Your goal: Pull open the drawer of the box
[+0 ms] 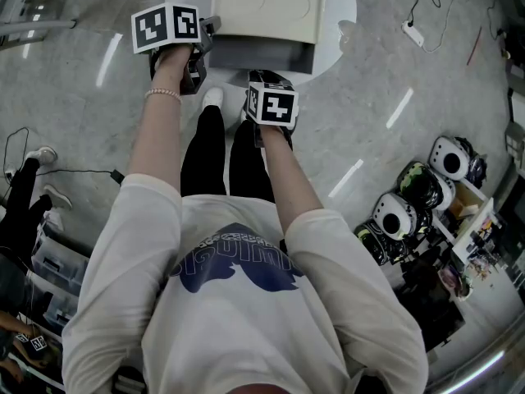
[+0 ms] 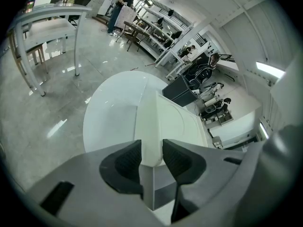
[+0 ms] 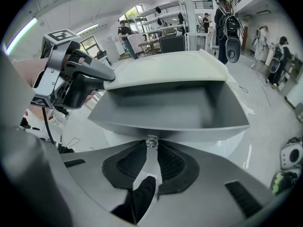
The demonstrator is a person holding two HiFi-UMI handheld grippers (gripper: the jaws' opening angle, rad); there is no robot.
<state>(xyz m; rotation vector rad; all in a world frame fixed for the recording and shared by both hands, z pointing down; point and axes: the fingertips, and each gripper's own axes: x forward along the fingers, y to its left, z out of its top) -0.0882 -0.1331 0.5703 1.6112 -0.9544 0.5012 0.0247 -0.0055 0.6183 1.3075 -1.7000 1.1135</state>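
Note:
A cream box (image 1: 262, 6) stands on a round white table (image 1: 336, 6), and its grey drawer (image 1: 262, 56) is slid out toward me. My left gripper (image 1: 207, 39) is at the box's near-left corner. In the left gripper view the box's edge (image 2: 152, 145) fills the gap between the pads of the left gripper (image 2: 151, 161). My right gripper (image 1: 264, 79) is at the middle of the drawer front. In the right gripper view the small clear knob (image 3: 151, 141) is pinched at the tips of the right gripper (image 3: 151, 148), with the open drawer (image 3: 161, 108) and the left gripper (image 3: 71, 79) beyond.
The person's legs stand close under the table's near edge. Several helmets and bags (image 1: 418, 191) lie on the floor at the right, and a power strip with a cable (image 1: 413, 33) lies further back. Desks, chairs and people fill the room behind the table.

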